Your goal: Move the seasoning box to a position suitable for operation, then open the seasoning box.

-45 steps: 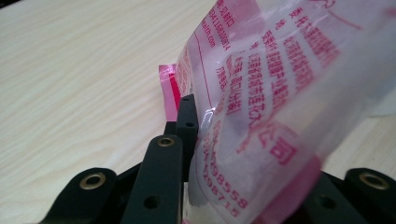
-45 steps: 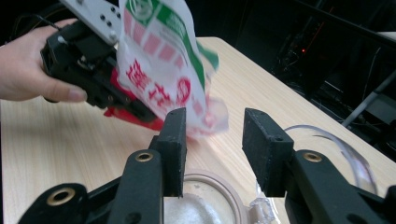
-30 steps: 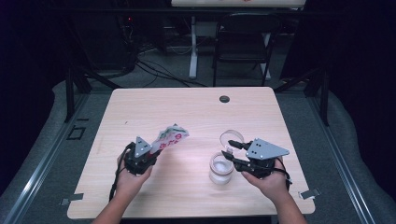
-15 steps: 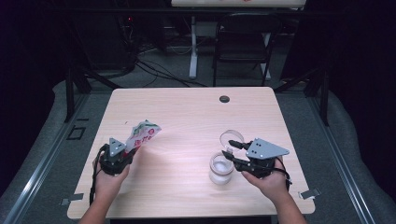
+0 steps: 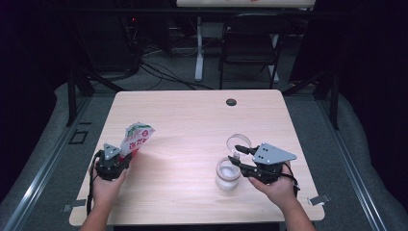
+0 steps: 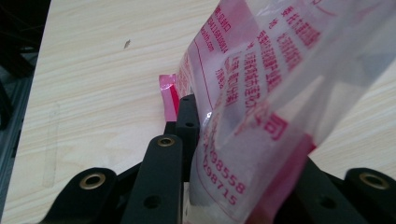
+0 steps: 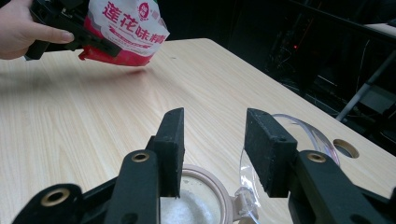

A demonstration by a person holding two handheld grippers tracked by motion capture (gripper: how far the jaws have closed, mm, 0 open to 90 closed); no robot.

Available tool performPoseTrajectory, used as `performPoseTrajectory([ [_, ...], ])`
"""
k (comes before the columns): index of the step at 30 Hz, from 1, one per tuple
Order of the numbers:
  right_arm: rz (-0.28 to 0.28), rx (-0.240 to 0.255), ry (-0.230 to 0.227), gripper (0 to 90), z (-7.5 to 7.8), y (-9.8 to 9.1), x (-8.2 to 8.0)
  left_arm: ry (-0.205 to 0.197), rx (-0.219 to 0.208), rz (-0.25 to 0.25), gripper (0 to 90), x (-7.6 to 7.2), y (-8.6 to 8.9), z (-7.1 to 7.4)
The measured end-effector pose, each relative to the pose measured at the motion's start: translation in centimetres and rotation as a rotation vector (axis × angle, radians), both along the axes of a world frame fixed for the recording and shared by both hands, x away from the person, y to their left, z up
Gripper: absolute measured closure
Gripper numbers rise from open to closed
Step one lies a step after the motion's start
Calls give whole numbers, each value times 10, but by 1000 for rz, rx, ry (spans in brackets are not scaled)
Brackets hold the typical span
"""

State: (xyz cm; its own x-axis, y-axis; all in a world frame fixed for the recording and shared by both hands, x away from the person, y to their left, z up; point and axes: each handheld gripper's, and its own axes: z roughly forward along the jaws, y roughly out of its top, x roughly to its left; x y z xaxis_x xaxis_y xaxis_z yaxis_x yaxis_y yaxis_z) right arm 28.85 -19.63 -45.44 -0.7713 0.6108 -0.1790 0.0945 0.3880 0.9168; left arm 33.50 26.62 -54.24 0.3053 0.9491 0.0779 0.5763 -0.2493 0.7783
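A red and white plastic seasoning bag (image 5: pixel 136 137) is pinched at its lower end by my left gripper (image 5: pixel 128 157), near the table's left edge. The bag tilts up and to the right, just clear of the wood. In the left gripper view the bag (image 6: pixel 261 93) covers the right jaw, and the left fingertip (image 6: pixel 187 116) presses against it. My right gripper (image 5: pixel 238 160) stands open over the right side of a clear jar (image 5: pixel 227 174) with white grains inside. The jar's hinged lid (image 5: pixel 239 143) is swung back. In the right gripper view the jar's mouth (image 7: pixel 196 205) lies below my spread jaws.
The wooden table (image 5: pixel 192 120) has a round cable hole (image 5: pixel 231 102) near its far edge. A dark chair (image 5: pixel 250 43) and cables stand behind it. Bare wood separates the bag and the jar.
My left hand has carried the bag leftward and a little lower, away from the jar toward the table's left edge. The right gripper and jar have stayed put.
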Motion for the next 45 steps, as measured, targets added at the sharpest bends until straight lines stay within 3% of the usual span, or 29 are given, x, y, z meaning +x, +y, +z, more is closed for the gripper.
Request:
performPoseTrajectory([
  [10, -5, -3, 1, 572, -1, 0, 1, 44, -2, 37, 746, 7, 5, -10],
  [20, -7, 1, 1, 569, -1, 0, 1, 53, -58, 47, 643, 4, 8, -11],
  [23, -5, 2, 3, 568, -1, 0, 2, 44, -59, 33, 582, 2, 7, -11],
  [28, -6, -1, 1, 567, -1, 2, 1, -7, -75, 24, 487, -3, 6, -6],
  [33, 1, 13, -20, 551, 5, 1, -1, -37, -86, 13, 454, -9, 5, 1],
  [36, 0, 18, -27, 549, 7, 0, -1, -55, -87, -3, 349, -13, 0, 5],
  [41, -14, 20, -30, 543, 10, -3, 0, -52, -87, -37, 302, -14, -9, 7],
  [45, -35, 28, -32, 539, 11, -8, -1, -41, -115, -74, 277, -15, -15, 8],
])
